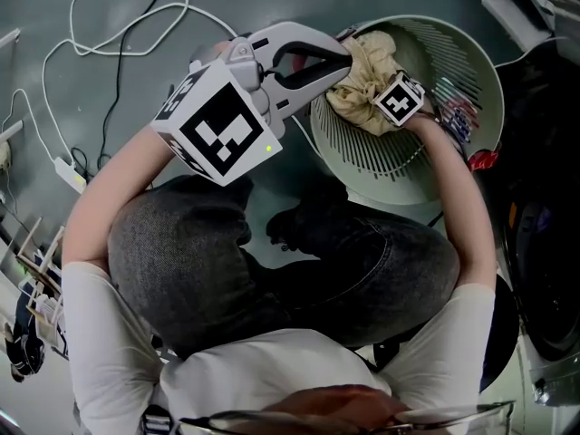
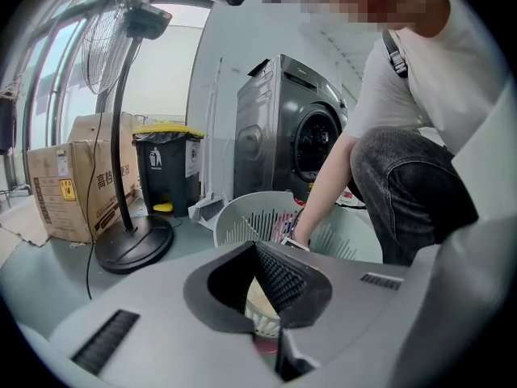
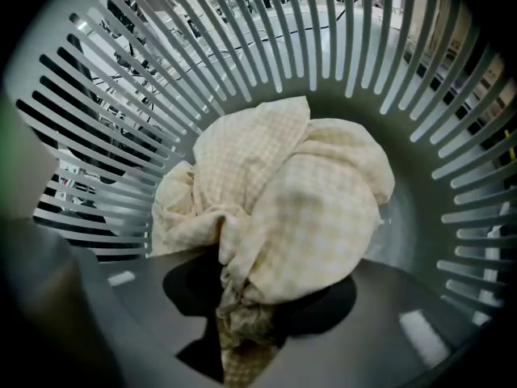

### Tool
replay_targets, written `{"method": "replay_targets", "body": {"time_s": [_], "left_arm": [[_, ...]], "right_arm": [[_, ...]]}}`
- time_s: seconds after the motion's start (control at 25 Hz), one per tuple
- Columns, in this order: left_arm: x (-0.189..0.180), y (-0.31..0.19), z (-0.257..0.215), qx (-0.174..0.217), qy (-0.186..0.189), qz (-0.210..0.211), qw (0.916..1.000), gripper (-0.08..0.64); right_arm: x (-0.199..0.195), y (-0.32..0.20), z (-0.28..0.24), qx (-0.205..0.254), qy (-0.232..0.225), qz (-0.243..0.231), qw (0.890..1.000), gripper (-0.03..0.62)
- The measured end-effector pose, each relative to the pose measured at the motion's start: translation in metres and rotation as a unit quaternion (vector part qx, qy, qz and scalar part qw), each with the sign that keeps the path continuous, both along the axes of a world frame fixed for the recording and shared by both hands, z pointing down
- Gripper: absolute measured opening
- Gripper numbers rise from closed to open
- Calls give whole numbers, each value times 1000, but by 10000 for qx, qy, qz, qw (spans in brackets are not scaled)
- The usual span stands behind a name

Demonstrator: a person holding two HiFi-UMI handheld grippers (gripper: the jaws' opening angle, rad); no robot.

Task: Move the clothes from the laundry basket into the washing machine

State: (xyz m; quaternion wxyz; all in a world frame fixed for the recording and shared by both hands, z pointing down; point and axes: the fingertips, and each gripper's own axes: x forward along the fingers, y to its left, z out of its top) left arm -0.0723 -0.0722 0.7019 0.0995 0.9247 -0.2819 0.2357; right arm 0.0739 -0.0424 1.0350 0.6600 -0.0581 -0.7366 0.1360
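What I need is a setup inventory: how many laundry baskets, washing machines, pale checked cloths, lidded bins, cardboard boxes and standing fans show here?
laundry basket: 1
washing machine: 1
pale checked cloth: 1
lidded bin: 1
cardboard box: 1
standing fan: 1
Total: 6

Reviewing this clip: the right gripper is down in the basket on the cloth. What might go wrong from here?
The right gripper is closing its jaws on only a bunched fold of the checked cloth; the rest is loose, so it may slip free when lifted. Loose folds lie near the laundry basket slats and could snag, dragging or tipping it.
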Motion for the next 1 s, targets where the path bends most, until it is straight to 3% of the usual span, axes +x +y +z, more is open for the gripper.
{"method": "replay_targets", "body": {"time_s": [0.48, 1.0], "left_arm": [[0, -7, -17, 155, 35, 132, 9998, 6], [20, -29, -35, 347, 9, 350, 9988, 6]], "right_arm": [[0, -4, -64, 241, -172, -319, 9991, 169], [8, -28, -138, 571, -653, 288, 9958, 167]]}}
